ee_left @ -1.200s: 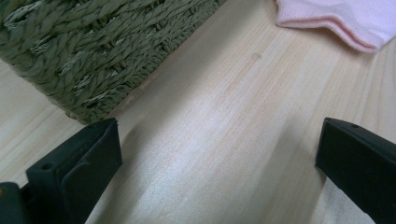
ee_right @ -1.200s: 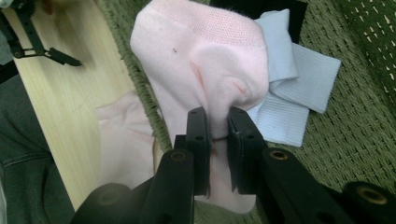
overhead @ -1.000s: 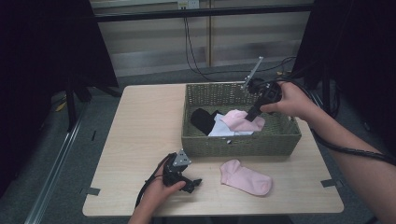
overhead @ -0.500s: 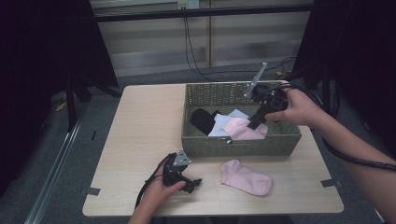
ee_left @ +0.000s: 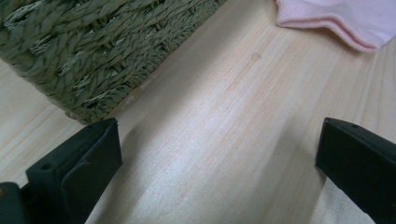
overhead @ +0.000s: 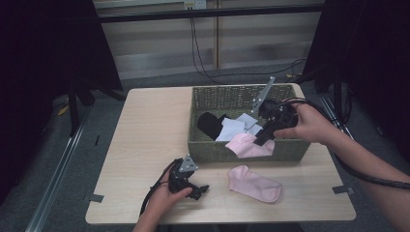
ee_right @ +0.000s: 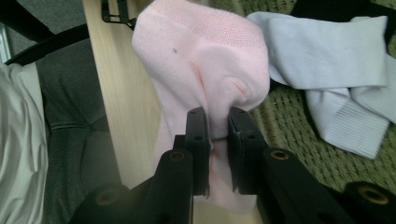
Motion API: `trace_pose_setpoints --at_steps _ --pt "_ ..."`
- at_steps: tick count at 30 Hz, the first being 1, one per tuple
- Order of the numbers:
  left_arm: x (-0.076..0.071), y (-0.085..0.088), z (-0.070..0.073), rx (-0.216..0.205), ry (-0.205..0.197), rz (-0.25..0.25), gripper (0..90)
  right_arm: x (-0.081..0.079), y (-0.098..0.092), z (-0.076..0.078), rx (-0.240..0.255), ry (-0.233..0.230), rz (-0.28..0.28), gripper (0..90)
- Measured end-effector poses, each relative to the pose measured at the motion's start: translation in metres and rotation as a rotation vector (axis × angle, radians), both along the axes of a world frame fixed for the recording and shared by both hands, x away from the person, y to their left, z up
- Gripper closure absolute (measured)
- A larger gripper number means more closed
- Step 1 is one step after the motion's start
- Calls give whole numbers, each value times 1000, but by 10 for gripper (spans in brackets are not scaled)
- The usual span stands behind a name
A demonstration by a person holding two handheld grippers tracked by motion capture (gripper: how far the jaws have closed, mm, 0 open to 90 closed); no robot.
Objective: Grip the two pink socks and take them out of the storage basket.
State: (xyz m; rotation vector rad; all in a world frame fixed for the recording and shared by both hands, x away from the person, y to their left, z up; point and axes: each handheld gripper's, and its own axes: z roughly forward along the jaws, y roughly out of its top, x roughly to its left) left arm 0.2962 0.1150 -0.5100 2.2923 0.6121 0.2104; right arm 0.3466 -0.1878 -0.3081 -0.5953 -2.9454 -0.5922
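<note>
My right gripper (overhead: pixel 262 139) (ee_right: pixel 215 122) is shut on a pink sock (overhead: pixel 247 145) (ee_right: pixel 205 60) and holds it over the front wall of the green wicker basket (overhead: pixel 227 96). In the basket lie white socks (overhead: pixel 234 128) (ee_right: pixel 341 70) and a black sock (overhead: pixel 209 123). A second pink sock (overhead: pixel 255 182) (ee_left: pixel 336 18) lies flat on the table in front of the basket. My left gripper (overhead: pixel 202 190) (ee_left: pixel 219 154) rests low on the wooden table near the front edge, open, with bare wood between its jaws.
The basket's woven wall (ee_left: pixel 93 51) stands close ahead of my left gripper. Cables trail from both grippers. The light wooden table (overhead: pixel 145 125) has free room on its left half. Dark curtains and floor rails surround the table.
My right gripper has carried the pink sock from the basket's middle toward the front wall and down. The left gripper stays where it was.
</note>
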Motion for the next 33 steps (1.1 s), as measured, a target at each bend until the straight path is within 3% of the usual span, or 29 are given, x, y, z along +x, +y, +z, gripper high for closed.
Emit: trace_pose_setpoints --at_steps 9,26,33 --pt "0 0 0 -2 -2 1 0 -14 7 -9 -10 1 21 791" --pt "0 0 0 5 -3 -4 0 -24 15 -40 -32 -20 64 784" --pt "0 0 0 6 -3 -6 0 -26 19 -55 -55 -26 57 779"
